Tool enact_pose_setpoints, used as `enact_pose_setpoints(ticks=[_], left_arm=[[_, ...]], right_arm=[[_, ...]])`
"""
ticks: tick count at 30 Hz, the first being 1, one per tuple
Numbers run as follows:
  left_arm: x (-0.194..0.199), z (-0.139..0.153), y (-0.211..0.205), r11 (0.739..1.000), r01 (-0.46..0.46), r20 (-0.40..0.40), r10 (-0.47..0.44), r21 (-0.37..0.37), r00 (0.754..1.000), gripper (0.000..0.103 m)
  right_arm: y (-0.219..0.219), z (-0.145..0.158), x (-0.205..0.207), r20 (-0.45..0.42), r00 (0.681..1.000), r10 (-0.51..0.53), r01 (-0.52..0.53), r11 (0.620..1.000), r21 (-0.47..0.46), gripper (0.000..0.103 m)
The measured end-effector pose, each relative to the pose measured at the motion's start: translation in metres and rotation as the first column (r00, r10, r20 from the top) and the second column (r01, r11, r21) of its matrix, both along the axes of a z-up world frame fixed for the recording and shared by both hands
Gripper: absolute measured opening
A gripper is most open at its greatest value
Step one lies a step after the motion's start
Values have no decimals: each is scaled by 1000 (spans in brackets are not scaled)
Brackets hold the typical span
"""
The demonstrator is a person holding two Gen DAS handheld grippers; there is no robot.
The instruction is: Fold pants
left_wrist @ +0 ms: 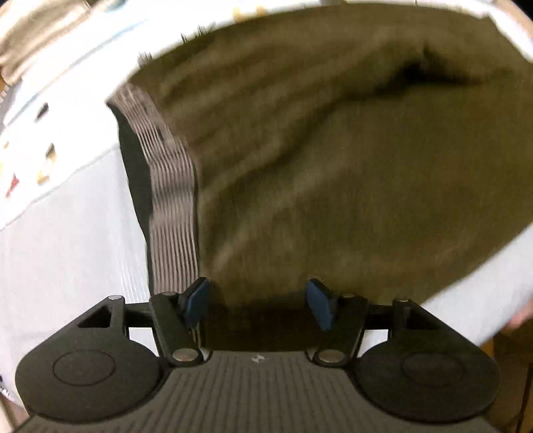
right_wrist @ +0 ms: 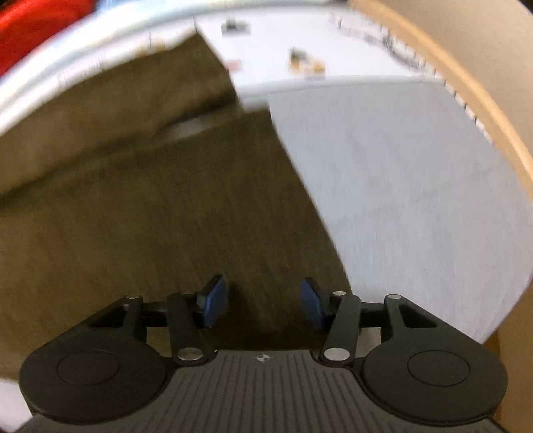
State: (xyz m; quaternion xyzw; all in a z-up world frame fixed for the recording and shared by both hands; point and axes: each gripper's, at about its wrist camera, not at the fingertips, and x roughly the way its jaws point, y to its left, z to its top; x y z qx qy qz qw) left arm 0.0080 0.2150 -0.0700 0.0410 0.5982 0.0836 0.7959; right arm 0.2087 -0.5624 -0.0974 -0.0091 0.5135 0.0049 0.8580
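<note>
Two tools | left tool [left_wrist: 257, 301] spread wide, empty | right tool [right_wrist: 265, 302] likewise | both over pants [left_wrist: 333, 166]

Pale blue sheet [right_wrist: 399, 186] covers the bed, printed band [right_wrist: 299, 60] at 12 o'clock. Wooden bed frame [right_wrist: 466, 93] curves at 2 o'clock; red fabric [right_wrist: 30, 23] at 10.

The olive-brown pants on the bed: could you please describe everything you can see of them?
The olive-brown pants look like soft, matte fabric, with a grey ribbed elastic waistband showing a dark lining at the left edge. They lie spread on a pale blue-white sheet, with creases and one deep shadowed fold. In the right wrist view, one layer seems to overlap another. Both open grippers hover above the cloth, gripping nothing.
</note>
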Motion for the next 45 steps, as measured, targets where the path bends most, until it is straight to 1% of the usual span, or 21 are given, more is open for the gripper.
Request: enact_pose_setpoints(ticks=[3, 8, 10, 13, 15, 16, 18, 20, 24, 26, 31, 33, 36, 38, 40, 43, 45], left_arm=[[12, 16, 3, 998, -53, 91, 55, -22, 994, 74], [24, 39, 3, 988, -152, 201, 154, -28, 967, 74], [29, 47, 2, 981, -193, 249, 195, -35, 949, 74], [29, 64, 3, 972, -230, 346, 230, -42, 910, 74], [34, 70, 3, 964, -261, 384, 263, -60, 885, 74], [35, 74, 2, 960, -271, 395, 276, -70, 876, 74], [40, 77, 0, 956, -285, 405, 290, -75, 867, 74], [46, 79, -4, 954, -293, 408, 290, -57, 866, 74], [53, 79, -6, 951, -305, 411, 296, -45, 862, 75], [56, 78, -4, 945, -322, 413, 316, -57, 854, 75], [60, 80, 7, 937, -329, 417, 348, -117, 840, 75], [64, 81, 8, 934, -333, 418, 355, -126, 836, 75], [73, 80, 7, 931, -339, 418, 365, -138, 832, 75], [78, 78, 6, 931, -334, 413, 364, -145, 835, 75], [83, 79, 4, 933, -326, 425, 361, -154, 830, 75], [91, 82, 2, 934, -333, 448, 356, -131, 820, 75], [96, 83, 3, 932, -342, 465, 357, -118, 810, 75]], right_arm=[[11, 23, -1, 115, 993, 12, -13, 1000, 13, 53], [43, 52, -5, 232, 971, 56, -65, 997, 35, 53], [57, 62, -6, 278, 958, 71, -86, 996, 40, 53], [77, 74, -12, 341, 936, 87, -113, 992, 56, 53], [95, 83, -15, 387, 917, 99, -132, 989, 59, 53], [103, 86, -17, 405, 909, 101, -137, 989, 60, 53], [116, 93, -16, 439, 893, 99, -146, 986, 75, 54], [127, 99, -17, 461, 882, 94, -155, 983, 97, 54], [147, 104, -11, 471, 876, 99, -176, 977, 123, 59], [158, 103, -3, 468, 877, 105, -185, 974, 129, 60], [185, 107, 7, 474, 872, 120, -210, 967, 142, 60], [196, 111, 8, 492, 860, 132, -231, 962, 145, 60], [216, 117, 8, 519, 837, 174, -277, 953, 126, 60], [229, 120, 9, 527, 825, 203, -309, 943, 121, 59], [240, 121, 10, 537, 816, 215, -325, 938, 119, 57], [256, 120, 13, 544, 809, 224, -335, 935, 113, 56], [264, 120, 14, 546, 807, 223, -341, 932, 123, 53]])
